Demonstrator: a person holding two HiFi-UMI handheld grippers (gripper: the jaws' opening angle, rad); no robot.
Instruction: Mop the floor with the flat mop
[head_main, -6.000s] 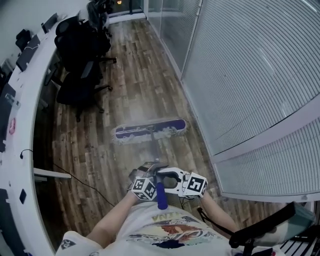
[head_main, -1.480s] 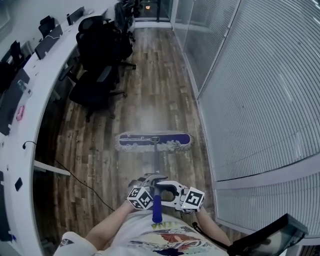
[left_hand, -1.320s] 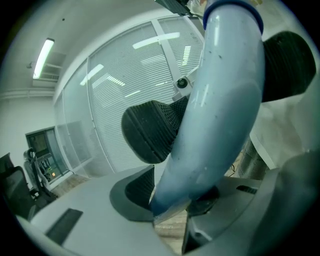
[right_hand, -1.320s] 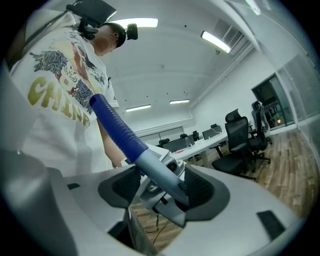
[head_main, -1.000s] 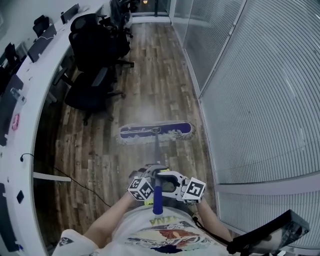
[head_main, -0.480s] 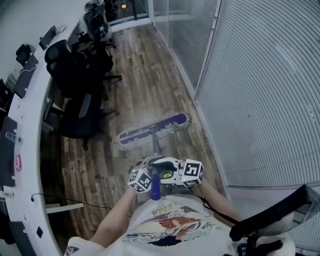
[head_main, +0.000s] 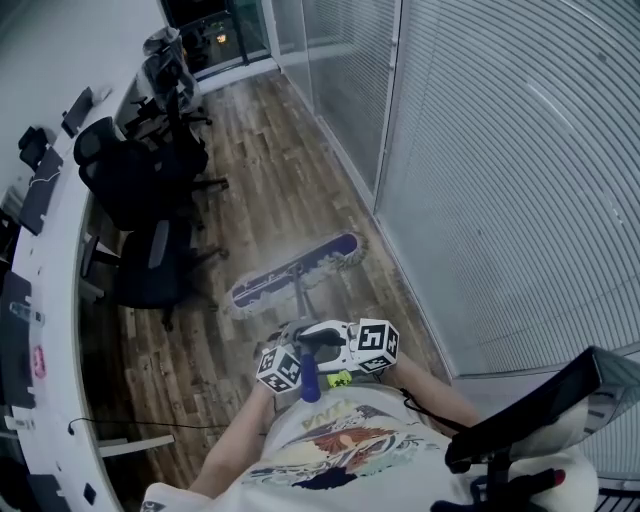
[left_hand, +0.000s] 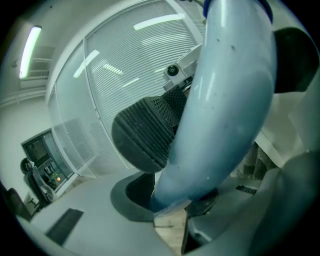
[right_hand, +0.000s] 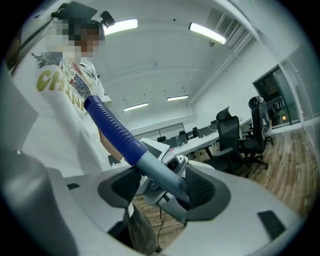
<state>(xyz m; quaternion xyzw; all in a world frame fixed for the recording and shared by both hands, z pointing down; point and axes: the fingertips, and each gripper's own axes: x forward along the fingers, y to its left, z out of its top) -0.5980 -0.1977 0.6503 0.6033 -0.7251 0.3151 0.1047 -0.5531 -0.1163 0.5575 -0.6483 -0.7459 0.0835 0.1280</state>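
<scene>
The flat mop head (head_main: 295, 268), blue with a white fringe, lies slanted on the wood floor close to the glass wall. Its handle (head_main: 301, 300) runs back to me and ends in a blue grip (head_main: 309, 380) at my chest. My left gripper (head_main: 293, 338) and right gripper (head_main: 318, 345) are side by side, both shut on the handle. In the left gripper view the pale handle (left_hand: 225, 100) fills the space beside the ribbed pad (left_hand: 142, 132) of the left gripper (left_hand: 200, 165). In the right gripper view the handle's shaft (right_hand: 160, 175) crosses between the pads of the right gripper (right_hand: 165, 187), below the blue grip (right_hand: 110, 127).
Black office chairs (head_main: 140, 180) stand along a long white desk (head_main: 40, 260) on the left. A glass wall with blinds (head_main: 500, 150) runs down the right. A cable (head_main: 150, 425) lies on the floor near the desk. A dark chair part (head_main: 540, 420) sits at lower right.
The mop head has swung from lying straight across to slanting, its right end now farther away by the glass wall. Both grippers moved with the handle, still shut on it.
</scene>
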